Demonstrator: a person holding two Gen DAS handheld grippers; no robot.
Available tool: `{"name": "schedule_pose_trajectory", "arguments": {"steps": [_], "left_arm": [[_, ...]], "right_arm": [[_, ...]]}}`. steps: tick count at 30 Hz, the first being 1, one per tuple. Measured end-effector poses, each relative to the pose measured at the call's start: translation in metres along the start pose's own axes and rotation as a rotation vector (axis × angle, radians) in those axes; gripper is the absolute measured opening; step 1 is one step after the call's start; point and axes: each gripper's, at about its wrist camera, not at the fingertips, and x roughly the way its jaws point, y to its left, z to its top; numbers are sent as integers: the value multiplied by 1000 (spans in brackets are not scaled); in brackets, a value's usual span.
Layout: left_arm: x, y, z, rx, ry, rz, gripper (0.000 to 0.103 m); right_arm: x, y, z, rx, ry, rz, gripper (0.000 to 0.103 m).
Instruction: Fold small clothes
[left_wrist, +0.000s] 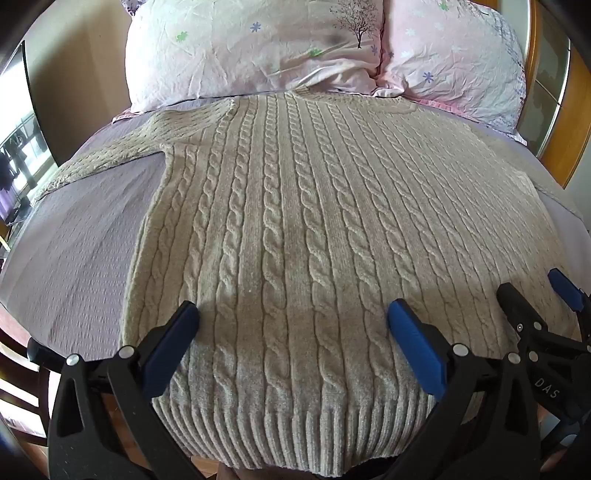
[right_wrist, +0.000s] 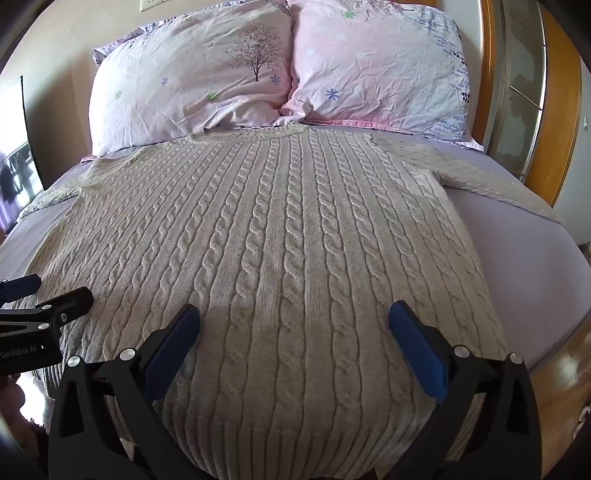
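Observation:
A beige cable-knit sweater (left_wrist: 295, 206) lies flat on the bed, collar toward the pillows, ribbed hem nearest me. Its left sleeve (left_wrist: 110, 151) spreads out to the left; the right sleeve (right_wrist: 491, 181) spreads out to the right. It also fills the right wrist view (right_wrist: 280, 236). My left gripper (left_wrist: 293, 314) is open and empty, just above the sweater near its hem. My right gripper (right_wrist: 295, 314) is open and empty over the hem's right part. The right gripper also shows at the edge of the left wrist view (left_wrist: 535, 288), and the left gripper shows in the right wrist view (right_wrist: 51, 291).
Two pink floral pillows (left_wrist: 251, 48) (right_wrist: 376, 62) lie at the head of the bed. A lilac sheet (left_wrist: 81, 229) covers the mattress. A wooden frame with glass (right_wrist: 524, 92) stands at the right. Wood floor (right_wrist: 561, 365) shows beside the bed.

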Motion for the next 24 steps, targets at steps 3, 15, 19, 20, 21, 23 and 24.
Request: {"name": "schedule_pose_trajectory", "arguments": {"steps": [3, 15, 19, 20, 21, 23, 24], "left_arm": [[0, 0, 0, 1, 1, 1, 101], [0, 0, 0, 1, -3, 1, 101], [0, 0, 0, 1, -3, 2, 101], [0, 0, 0, 2, -4, 2, 101], [0, 0, 0, 2, -4, 2, 101], [0, 0, 0, 2, -4, 2, 101], [0, 0, 0, 2, -4, 2, 101]], "right_arm": [[0, 0, 0, 0, -1, 0, 102], [0, 0, 0, 2, -5, 1, 102], [-1, 0, -1, 2, -6, 1, 102], [0, 0, -1, 2, -6, 1, 102], [0, 0, -1, 2, -6, 1, 102], [-1, 0, -1, 2, -7, 1, 102], [-1, 0, -1, 2, -7, 1, 102]]}}
